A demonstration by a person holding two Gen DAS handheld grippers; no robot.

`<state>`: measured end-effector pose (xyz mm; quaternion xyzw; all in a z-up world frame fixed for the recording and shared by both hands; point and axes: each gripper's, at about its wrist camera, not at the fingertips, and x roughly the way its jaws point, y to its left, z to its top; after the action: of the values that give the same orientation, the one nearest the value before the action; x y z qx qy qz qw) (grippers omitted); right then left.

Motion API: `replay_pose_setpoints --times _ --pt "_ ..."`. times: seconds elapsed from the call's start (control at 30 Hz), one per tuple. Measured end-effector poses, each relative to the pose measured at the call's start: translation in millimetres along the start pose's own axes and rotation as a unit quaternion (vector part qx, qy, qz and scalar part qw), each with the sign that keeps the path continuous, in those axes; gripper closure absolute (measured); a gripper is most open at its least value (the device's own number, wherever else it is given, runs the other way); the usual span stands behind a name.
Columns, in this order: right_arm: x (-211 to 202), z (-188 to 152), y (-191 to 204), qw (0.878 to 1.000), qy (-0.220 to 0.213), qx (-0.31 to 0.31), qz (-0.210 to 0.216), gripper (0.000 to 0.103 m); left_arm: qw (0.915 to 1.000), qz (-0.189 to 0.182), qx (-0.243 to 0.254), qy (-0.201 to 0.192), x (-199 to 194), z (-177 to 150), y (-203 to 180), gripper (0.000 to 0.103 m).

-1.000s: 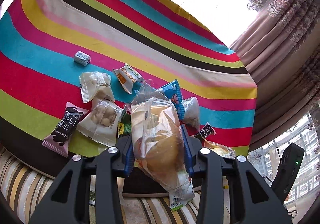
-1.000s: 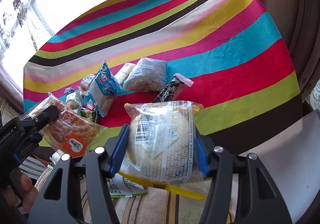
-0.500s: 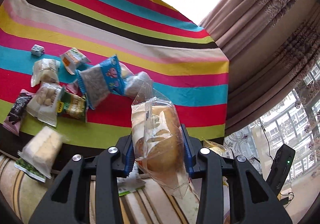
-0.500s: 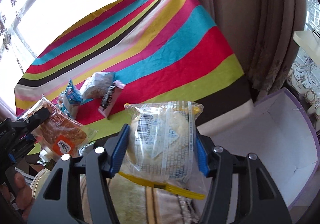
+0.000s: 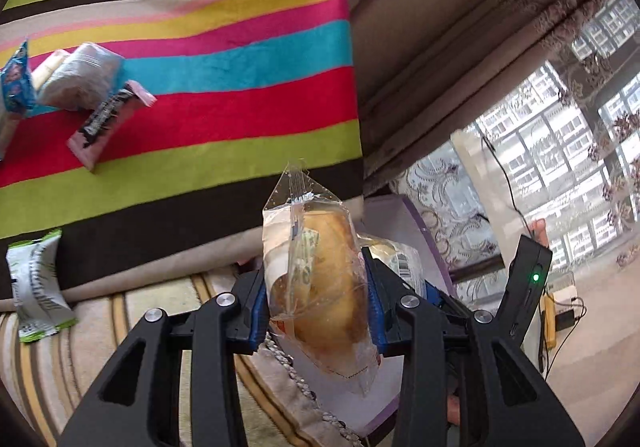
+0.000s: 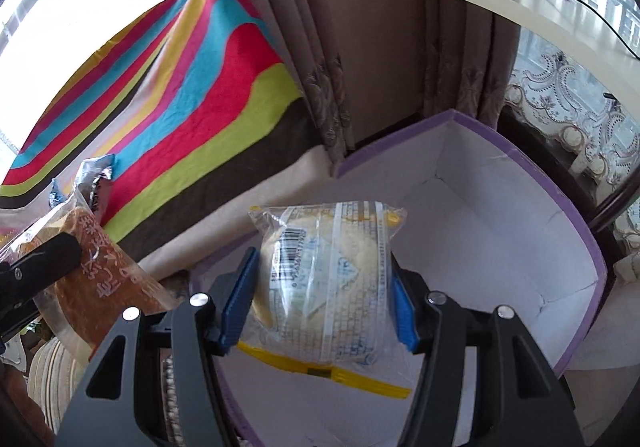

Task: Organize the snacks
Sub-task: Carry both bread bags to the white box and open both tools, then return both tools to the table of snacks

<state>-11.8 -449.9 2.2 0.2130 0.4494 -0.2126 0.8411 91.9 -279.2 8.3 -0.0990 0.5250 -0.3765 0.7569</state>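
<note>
1. Carrying two wrapped snacks toward the box is the step in hand. The right gripper (image 6: 320, 287) is clamped on a pale bun in a clear wrapper (image 6: 324, 279) and hangs over the open white inside of the purple-edged box (image 6: 500, 231).
2. The left gripper (image 5: 316, 295) is clamped on a golden-brown bun in a clear bag (image 5: 316, 287). In the left wrist view the box (image 5: 424, 243) shows just behind this bun, so this one seems to be at the near edge of the box and not yet above its floor.
3. In the right wrist view the brown bun (image 6: 100, 267) appears at the left, beside the near left corner of the box.
4. The box looks empty where the pictures show it — its far part has only bare white floor.
5. More snacks lie on the striped cloth (image 5: 200, 59): a pink and black bar (image 5: 108, 123), a grey-white packet (image 5: 80, 75) and a blue packet (image 5: 14, 83). A white and green packet (image 5: 36, 283) sits near the table's edge, lower down. So the task is at its early part, I judge.
6. The next move calls for lowering the pale bun toward the floor of the box and opening the fingers there. It should go to one side, to leave place for the second bun.
7. The left bun must be brought further over the rim first — released now, it may fall outside or catch on the wall.
</note>
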Motion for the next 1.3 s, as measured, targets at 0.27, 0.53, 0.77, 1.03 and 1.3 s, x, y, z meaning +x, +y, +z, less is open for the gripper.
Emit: replay_pose_setpoints --times 0.27,0.53,0.77,1.03,1.3 --pt "15 -19 -45 0.999 0.023 0.033 -0.034 0.043 0.9934 0.047 0.049 0.093 65 -13 -32 0.066" --pt "21 -21 -39 0.998 0.022 0.036 -0.055 0.025 0.9951 0.045 0.036 0.08 64 -16 -29 0.026" --pt "2 -14 -12 0.998 -0.011 0.009 -0.059 0.024 0.9972 0.064 0.036 -0.018 14 -20 -14 0.015" --pt "-25 -9 49 0.995 -0.051 -0.076 -0.045 0.024 0.9825 0.148 0.051 -0.101 -59 -31 20 0.014" --pt "-40 -17 131 0.984 -0.049 -0.168 0.034 0.023 0.9614 0.238 -0.02 -0.136 -146 -58 99 0.017"
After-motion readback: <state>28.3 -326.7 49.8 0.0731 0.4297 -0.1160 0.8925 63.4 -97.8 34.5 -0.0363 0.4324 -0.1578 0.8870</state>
